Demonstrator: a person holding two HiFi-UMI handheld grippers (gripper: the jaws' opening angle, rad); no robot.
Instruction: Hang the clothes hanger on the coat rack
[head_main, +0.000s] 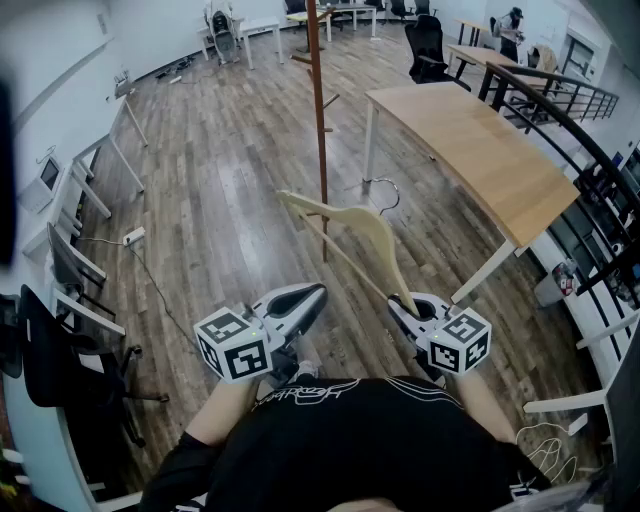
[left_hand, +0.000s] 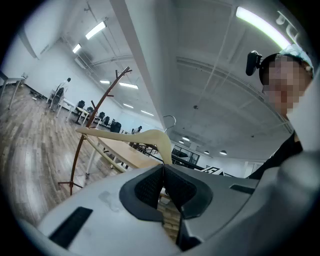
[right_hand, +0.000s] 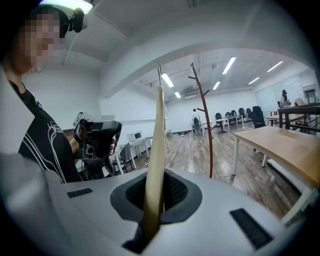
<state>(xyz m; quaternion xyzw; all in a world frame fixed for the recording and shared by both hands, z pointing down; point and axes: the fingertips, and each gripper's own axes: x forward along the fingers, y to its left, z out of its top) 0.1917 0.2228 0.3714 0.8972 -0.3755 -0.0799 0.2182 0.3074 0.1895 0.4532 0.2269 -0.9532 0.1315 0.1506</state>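
Above the plank floor (head_main: 230, 150), close in front of the person's body, the right gripper (head_main: 408, 306) has its jaws clamped on one end of the wooden clothes hanger (head_main: 350, 211). The right gripper view shows the pale arm of the hanger running up from between the pads. Gripping it by the tip of one shoulder leaves the metal hook (head_main: 385, 192) and the other shoulder free and stuck out ahead, which is likely the point: the hook can reach a peg before the gripper gets in the way. The hanger slants up and away from the gripper toward the coat rack (head_main: 318, 110), a slim brown pole with short pegs that stands on the open floor beside the near corner of a long wooden table (head_main: 480, 160). The hook looks near the pole in the head view, but both gripper views show the rack well beyond it, so the hanging is not yet done. The left gripper (head_main: 305, 300) hangs level beside the right one with its jaws pressed together on nothing, and appears to be kept back as a spare. The next move probably calls for carrying the hanger forward and raising it until the hook can drop over a peg; held by one end, it may swing or twist.
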